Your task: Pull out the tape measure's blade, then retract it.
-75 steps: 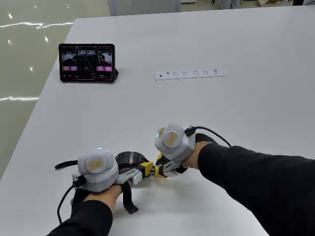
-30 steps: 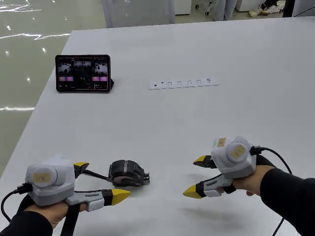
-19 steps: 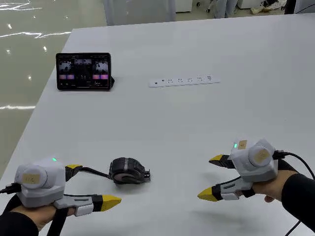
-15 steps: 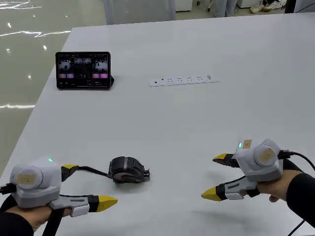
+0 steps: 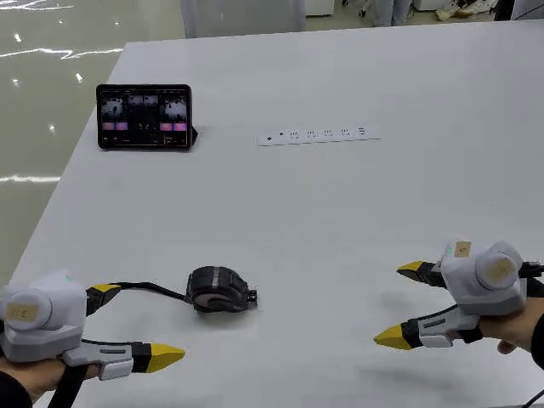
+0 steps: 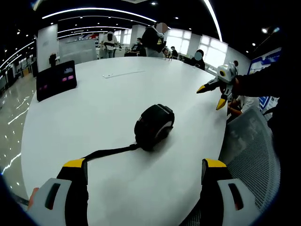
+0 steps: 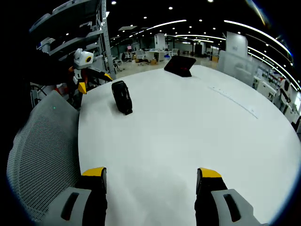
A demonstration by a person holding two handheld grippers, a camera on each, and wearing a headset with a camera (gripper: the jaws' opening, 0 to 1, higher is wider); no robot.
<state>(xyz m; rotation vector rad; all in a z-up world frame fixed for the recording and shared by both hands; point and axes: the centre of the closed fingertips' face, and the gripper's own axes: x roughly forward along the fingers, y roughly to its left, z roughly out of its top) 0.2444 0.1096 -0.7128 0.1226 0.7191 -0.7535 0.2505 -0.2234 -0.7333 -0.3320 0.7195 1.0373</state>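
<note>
Now that both grippers have drawn back, the head view has the tape measure (image 5: 219,290) lying alone on the table (image 5: 340,195), blade in. Left gripper (image 5: 134,321) and right gripper (image 5: 401,303) gape wide, empty, so the job looks done. Left gripper view: tape measure ahead, untouched, strap (image 6: 108,151) trailing. Right gripper view: tape measure well apart. Earlier, both grippers crowded it.

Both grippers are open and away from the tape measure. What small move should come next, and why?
Probably just rest both grippers on the table. The tape measure lies there with no blade showing out, and the left gripper and right gripper have drawn away from it, open.
</note>
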